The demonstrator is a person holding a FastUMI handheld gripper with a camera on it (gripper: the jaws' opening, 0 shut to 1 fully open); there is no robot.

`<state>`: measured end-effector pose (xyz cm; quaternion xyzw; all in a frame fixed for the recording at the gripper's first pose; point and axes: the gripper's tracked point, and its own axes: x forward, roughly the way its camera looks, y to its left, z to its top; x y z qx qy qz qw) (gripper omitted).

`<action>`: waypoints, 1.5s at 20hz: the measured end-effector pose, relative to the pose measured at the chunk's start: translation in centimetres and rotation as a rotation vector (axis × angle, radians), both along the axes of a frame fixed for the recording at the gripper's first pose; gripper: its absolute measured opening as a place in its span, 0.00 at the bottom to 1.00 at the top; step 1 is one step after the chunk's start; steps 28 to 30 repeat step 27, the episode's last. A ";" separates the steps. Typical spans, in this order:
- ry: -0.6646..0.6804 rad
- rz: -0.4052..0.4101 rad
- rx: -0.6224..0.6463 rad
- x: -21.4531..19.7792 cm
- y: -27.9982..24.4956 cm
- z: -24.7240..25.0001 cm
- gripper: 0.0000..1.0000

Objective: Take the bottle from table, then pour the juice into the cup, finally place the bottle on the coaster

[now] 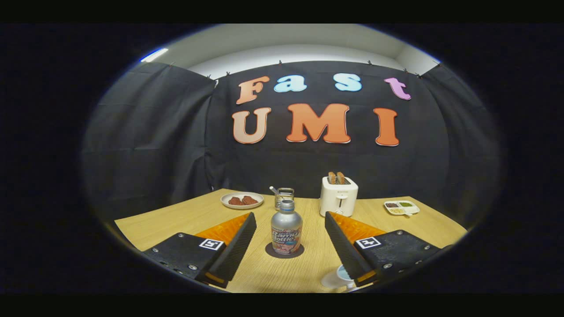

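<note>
Silver bottle (286, 231) with printed label, capped, upright on dark round coaster (284, 252) between the tool's spread fingers, white cup (343, 274) beside the right finger

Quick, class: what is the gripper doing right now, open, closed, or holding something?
Gripper: open, holding nothing; the bottle stands on the coaster between its spread fingers, untouched.

1. The one camera rides on the gripper (288, 220), low over the wooden table (176, 220), looking forward along its two spread fingers.
2. It faces the bottle (286, 231), which stands close ahead, seen between the fingers.
3. Beyond the bottle, the far table edge with the toaster (338, 196) sits farther off.
4. Behind the bottle, the black booth wall closes the view.
</note>
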<state>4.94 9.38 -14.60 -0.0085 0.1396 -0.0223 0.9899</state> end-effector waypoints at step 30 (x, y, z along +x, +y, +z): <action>-0.288 -0.061 -0.038 -6.6 -8.3 12.4 0.93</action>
